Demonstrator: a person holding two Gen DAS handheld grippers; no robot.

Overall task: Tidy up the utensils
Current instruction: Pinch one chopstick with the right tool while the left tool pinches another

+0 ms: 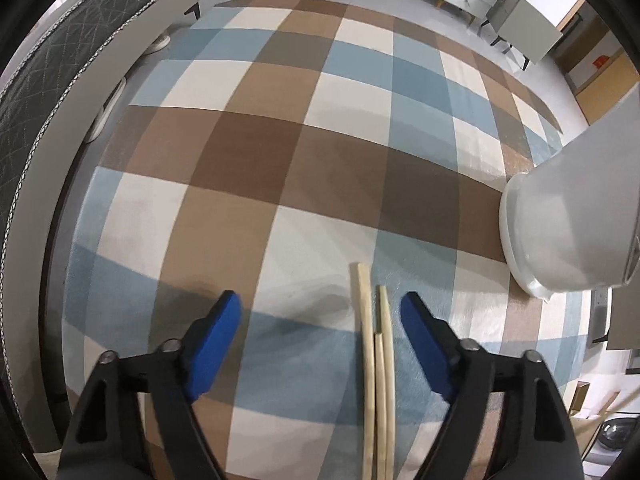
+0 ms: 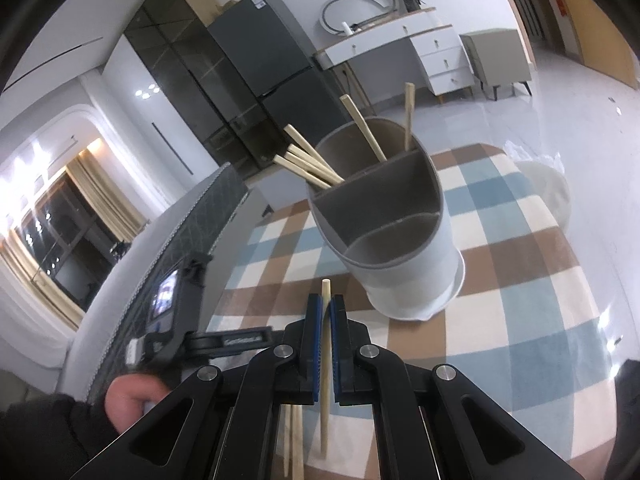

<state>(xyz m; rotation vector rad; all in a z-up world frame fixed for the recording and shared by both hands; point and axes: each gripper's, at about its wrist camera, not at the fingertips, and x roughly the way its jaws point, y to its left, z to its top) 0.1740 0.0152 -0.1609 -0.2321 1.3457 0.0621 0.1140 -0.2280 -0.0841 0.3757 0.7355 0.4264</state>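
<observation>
Pinching one chopstick in my closed right gripper, its long axis aimed ahead toward the divided holder standing just beyond, I hover my open left gripper over three chopsticks lying lengthwise on the checked surface.

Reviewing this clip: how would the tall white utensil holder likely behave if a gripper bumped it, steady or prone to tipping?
The utensil holder is tall on a narrow base, so it would probably tip if knocked near the rim. Its chopsticks all lean out one side, perhaps adding slight imbalance. It looks like thin plastic, so likely light and apt to slide on the checked tablecloth.
</observation>
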